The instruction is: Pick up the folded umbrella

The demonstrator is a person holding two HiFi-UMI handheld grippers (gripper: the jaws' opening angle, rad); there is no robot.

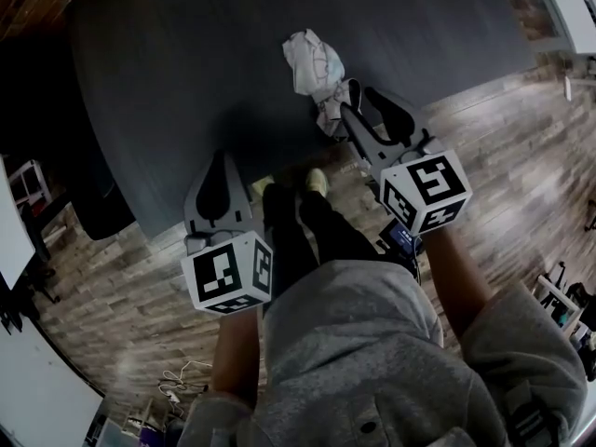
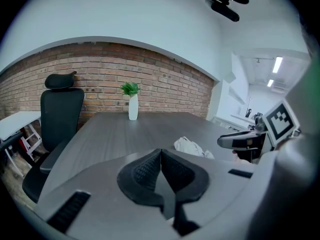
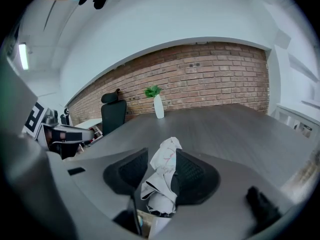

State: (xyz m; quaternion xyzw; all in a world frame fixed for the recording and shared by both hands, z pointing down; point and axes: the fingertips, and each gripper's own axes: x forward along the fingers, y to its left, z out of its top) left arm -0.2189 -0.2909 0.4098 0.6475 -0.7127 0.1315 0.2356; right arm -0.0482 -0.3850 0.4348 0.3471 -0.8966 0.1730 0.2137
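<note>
The folded umbrella (image 1: 312, 63), white with a faint print, lies crumpled on the dark grey table (image 1: 186, 82) close to its near edge. My right gripper (image 1: 358, 101) is at the umbrella's near end. In the right gripper view the umbrella (image 3: 163, 171) sits between the jaws of this gripper (image 3: 161, 166); they stand open, with a gap on the left side. My left gripper (image 1: 222, 156) hovers over the table edge to the left, shut and empty. From the left gripper view, the left gripper (image 2: 160, 153) points across the table, with the umbrella (image 2: 191, 146) off to its right.
A white vase with a green plant (image 2: 132, 104) stands at the table's far end before a brick wall. A black office chair (image 2: 57, 119) is at the table's left side. A white desk (image 2: 15, 124) is beyond it. Wood floor (image 1: 521, 156) surrounds the table.
</note>
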